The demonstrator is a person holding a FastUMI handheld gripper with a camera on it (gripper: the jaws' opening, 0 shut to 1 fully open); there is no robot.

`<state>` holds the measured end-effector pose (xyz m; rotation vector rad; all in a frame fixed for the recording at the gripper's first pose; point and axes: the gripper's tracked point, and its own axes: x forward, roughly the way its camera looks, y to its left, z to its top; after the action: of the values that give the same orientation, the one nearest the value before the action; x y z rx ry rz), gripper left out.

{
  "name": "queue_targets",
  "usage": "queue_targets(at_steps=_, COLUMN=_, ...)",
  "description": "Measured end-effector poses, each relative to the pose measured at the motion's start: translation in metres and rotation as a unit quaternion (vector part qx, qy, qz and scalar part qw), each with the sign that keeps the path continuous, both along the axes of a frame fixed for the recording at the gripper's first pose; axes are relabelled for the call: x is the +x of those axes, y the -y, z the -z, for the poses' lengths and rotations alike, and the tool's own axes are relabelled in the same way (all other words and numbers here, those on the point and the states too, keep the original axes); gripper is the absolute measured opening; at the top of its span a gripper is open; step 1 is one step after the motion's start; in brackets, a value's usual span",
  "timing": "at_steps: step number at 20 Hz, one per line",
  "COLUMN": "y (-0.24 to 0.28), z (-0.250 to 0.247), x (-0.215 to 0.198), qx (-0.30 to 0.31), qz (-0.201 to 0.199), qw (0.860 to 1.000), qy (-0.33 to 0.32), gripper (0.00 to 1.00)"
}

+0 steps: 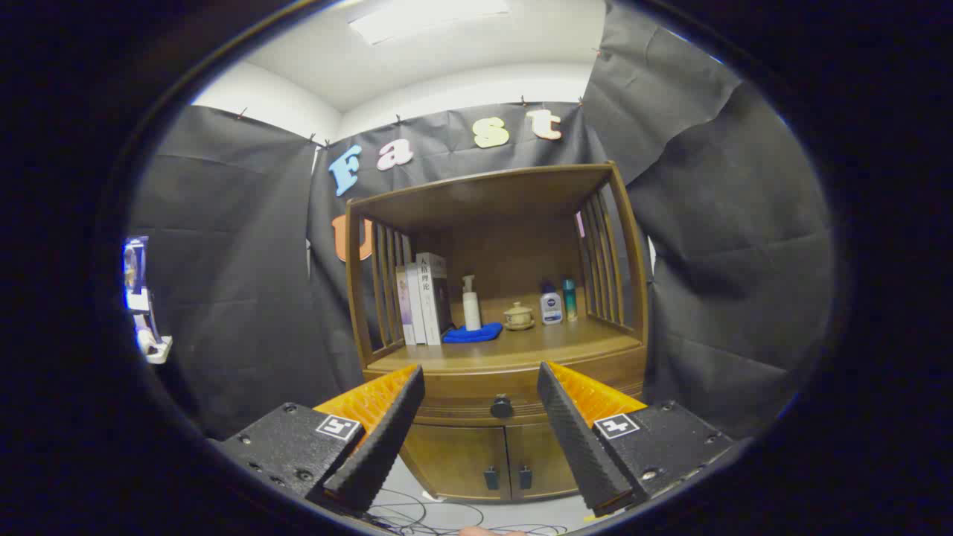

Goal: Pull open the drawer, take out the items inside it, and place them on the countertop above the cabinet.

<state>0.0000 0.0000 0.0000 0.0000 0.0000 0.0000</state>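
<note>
Both fingers of the claw (480, 372) spread wide, the closed drawer's knob (501, 406) beyond them.

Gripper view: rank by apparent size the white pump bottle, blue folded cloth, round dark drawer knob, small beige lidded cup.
1. White pump bottle and blue folded cloth: look alike in extent, one tall, one wide; not ranked.
2. Small beige lidded cup.
3. Round dark drawer knob, nearer the camera, so unsure.
Tongs open, knob beyond them.
</note>
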Motion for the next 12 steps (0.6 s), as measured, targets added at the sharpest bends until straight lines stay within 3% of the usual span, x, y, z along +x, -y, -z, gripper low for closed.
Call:
queue_targets(at_steps=8, y=-0.006, z=-0.003, x=0.000, qx=-0.027, qz=-0.008, qw=0.999, qy=0.020, gripper=0.98)
queue_targets(at_steps=12, y=-0.011, z=0.000, x=0.019, qx=-0.024, qz=-0.015, qw=0.999, qy=0.028, gripper=0.98)
